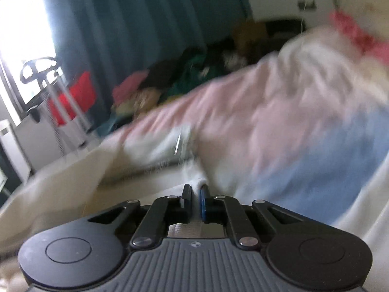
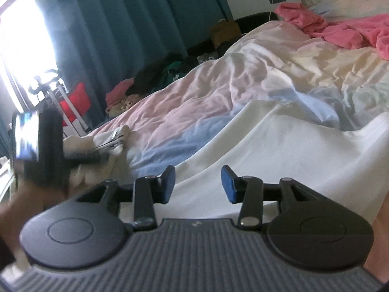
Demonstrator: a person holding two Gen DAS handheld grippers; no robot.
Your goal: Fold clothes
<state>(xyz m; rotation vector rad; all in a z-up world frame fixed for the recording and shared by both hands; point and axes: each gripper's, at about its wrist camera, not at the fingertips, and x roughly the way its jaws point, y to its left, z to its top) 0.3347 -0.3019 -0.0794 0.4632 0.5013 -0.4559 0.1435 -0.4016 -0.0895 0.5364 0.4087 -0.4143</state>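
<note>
Left hand-held gripper [image 1: 196, 189] is pinching a white garment [image 2: 279, 150] lying on the bed's pastel duvet [image 2: 218, 90], while the right hand-held gripper [image 2: 198, 182] is hovering spread above the cloth.

A rumpled pastel duvet [image 2: 218, 92] covers the bed; teal curtains [image 2: 126, 22] hang behind, a red folding chair [image 2: 75, 102] beside them.
</note>
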